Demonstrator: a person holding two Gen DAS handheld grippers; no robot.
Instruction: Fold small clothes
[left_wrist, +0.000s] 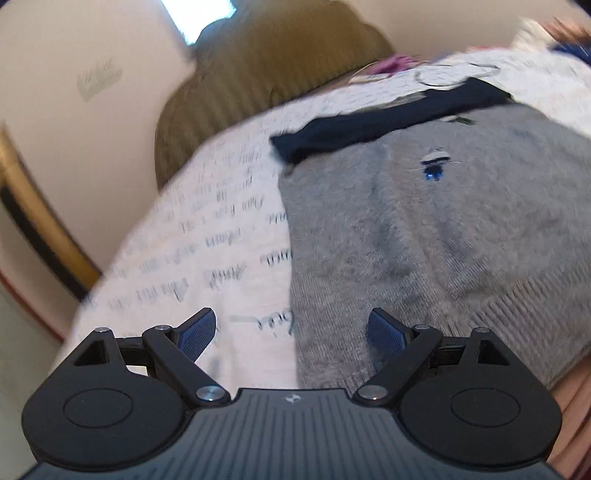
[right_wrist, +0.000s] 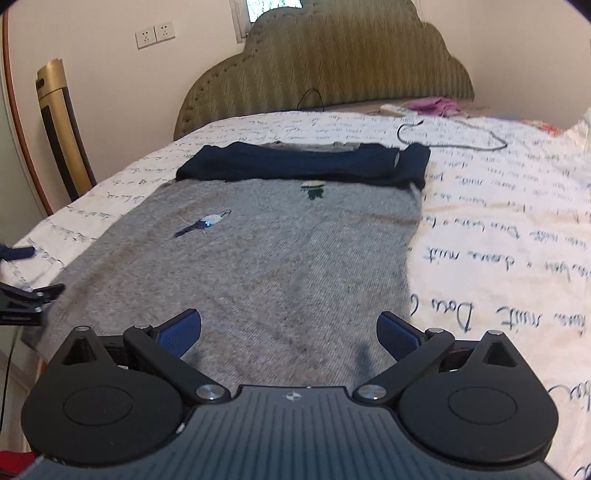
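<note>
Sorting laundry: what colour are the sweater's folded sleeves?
Navy sleeves on grey sweater; right wrist view shows best.

I see a bed (right_wrist: 498, 229) with a white sheet printed in handwriting script, backed by an olive headboard (right_wrist: 325, 62). A grey sweater (right_wrist: 258, 251) lies flat on it, navy sleeves (right_wrist: 303, 164) folded across its top; a black cable (right_wrist: 454, 138) and purple cloth (right_wrist: 436, 105) lie beyond.

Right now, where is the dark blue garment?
In the right wrist view, the navy garment lies folded across the far end of the grey sweater, toward the headboard, on the bedsheet.
</note>
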